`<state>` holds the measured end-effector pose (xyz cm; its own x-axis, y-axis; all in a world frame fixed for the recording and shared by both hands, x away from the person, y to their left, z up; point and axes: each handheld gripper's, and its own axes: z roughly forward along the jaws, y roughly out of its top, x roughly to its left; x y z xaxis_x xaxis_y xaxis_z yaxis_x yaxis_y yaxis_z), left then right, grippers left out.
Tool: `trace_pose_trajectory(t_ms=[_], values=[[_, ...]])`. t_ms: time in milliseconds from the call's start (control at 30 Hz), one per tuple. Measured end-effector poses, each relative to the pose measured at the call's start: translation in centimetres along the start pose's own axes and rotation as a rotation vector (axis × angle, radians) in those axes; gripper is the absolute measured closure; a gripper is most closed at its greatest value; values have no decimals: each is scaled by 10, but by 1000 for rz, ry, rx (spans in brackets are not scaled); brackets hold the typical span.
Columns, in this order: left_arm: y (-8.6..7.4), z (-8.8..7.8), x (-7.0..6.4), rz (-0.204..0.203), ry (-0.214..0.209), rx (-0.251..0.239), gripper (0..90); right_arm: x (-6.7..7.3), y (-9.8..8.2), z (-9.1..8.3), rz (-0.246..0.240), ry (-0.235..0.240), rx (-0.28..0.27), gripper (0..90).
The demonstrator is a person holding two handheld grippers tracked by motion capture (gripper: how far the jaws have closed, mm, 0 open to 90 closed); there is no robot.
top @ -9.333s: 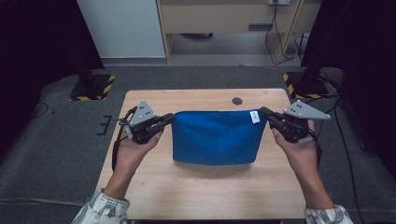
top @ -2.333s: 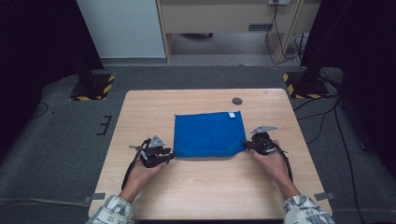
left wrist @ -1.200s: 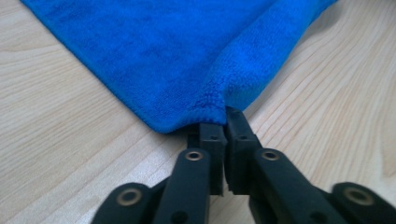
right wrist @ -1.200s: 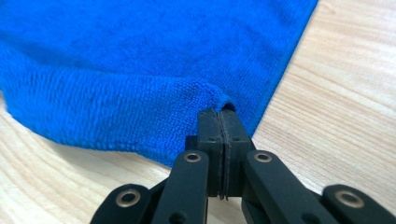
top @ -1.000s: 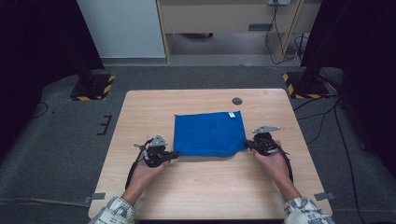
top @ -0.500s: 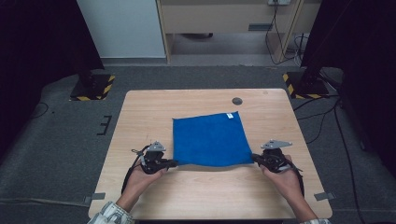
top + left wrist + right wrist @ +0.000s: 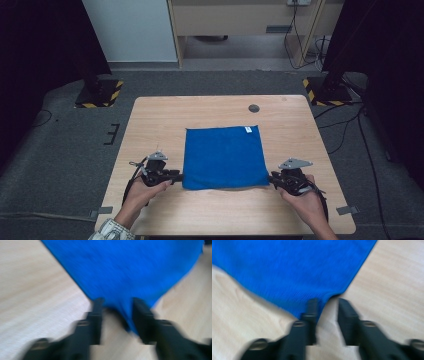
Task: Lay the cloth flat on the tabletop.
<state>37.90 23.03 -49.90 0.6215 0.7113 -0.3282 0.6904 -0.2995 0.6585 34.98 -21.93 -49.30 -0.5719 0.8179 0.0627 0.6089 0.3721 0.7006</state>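
Note:
A blue cloth (image 7: 223, 157) lies spread flat on the wooden table (image 7: 165, 115), a small white tag (image 7: 247, 129) at its far right corner. My left gripper (image 7: 177, 176) lies at the cloth's near left corner. In the left gripper view its jaws (image 7: 117, 302) have just been opening, and the cloth corner (image 7: 125, 267) sits loose between them. My right gripper (image 7: 272, 178) is at the near right corner. Its jaws (image 7: 327, 302) have also just been opening, and the tip of the cloth (image 7: 287, 270) rests by one finger, unpinched.
A dark round hole (image 7: 254, 108) sits in the tabletop beyond the cloth. Black stands with yellow-and-black striped bases are on the floor at the far left (image 7: 100, 95) and far right (image 7: 325, 92). Cables trail over the floor on the right.
Both hands drew back toward the near table edge and pulled the cloth's near edge along, so the cloth now lies larger and flat. Both pairs of jaws have parted from its corners.

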Motion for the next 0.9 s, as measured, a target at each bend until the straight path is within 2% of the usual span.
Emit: trace_pose_trajectory(t_ms=[67, 133, 200, 267, 367, 533, 667, 800, 900], values=[[1, -1, -1, 13, 10, -22, 525, -2, 3, 1, 10, 2, -21, 538], [2, -1, -3, 28, 29, -35, 477, 0, 6, 3, -12, -5, -37, 448], [2, -1, -6, 43, 42, -31, 456, 3, 8, 3, -13, -7, -46, 401], [2, 0, -9, 75, 59, -25, 452, 5, 8, 2, -15, -9, -53, 408], [2, 3, -12, 87, 66, -21, 447, 6, 6, -2, -16, -9, -50, 401], [5, 7, -14, 122, 115, -37, 394, 8, 10, -5, -24, -15, -86, 400], [11, 12, -10, 139, 129, -48, 319, 8, 13, 8, -45, -19, -77, 336], [21, 12, -4, 162, 139, -69, 266, 8, 21, 18, -52, -12, -96, 271], [30, 16, 2, 180, 145, -65, 232, 11, 29, 26, -65, 1, -115, 225]])
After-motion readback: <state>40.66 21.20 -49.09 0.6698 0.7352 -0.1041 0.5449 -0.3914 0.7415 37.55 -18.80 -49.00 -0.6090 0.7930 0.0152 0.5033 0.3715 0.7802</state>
